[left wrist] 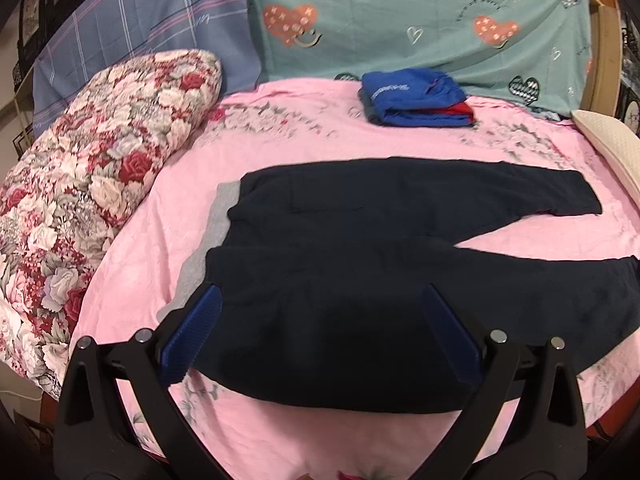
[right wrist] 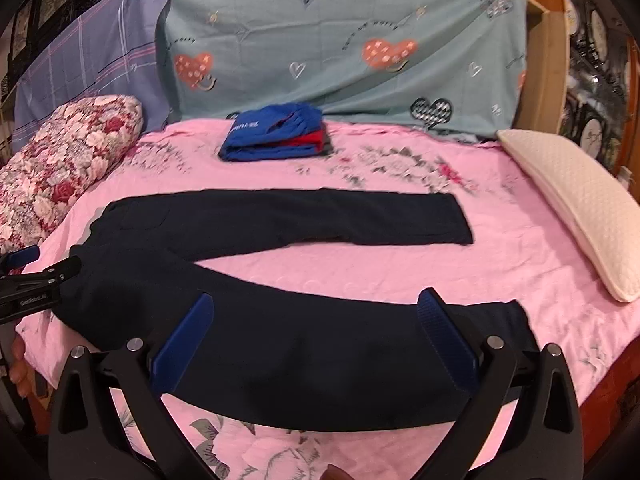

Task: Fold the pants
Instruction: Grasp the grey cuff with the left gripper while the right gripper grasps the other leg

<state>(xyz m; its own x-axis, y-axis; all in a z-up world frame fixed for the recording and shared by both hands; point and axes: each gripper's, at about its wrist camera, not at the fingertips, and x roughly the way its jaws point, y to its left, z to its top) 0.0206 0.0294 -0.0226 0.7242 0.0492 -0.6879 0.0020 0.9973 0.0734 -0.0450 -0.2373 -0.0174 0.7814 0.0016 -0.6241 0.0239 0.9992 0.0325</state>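
Observation:
Dark navy pants (left wrist: 360, 248) lie flat on the pink bedspread (left wrist: 280, 136), waist at the left, legs spread to the right in a V. In the right wrist view the pants (right wrist: 280, 220) show whole, the far leg ending mid-bed. My left gripper (left wrist: 320, 304) is open above the near hip by the waist. My right gripper (right wrist: 316, 312) is open above the near leg. The left gripper also shows in the right wrist view (right wrist: 36, 276) at the left edge.
A folded blue and red garment stack (left wrist: 416, 98) lies at the back of the bed. A floral quilt roll (left wrist: 80, 184) lies at the left, a cream pillow (right wrist: 576, 216) at the right. A teal heart-print sheet (right wrist: 340, 40) covers the headboard.

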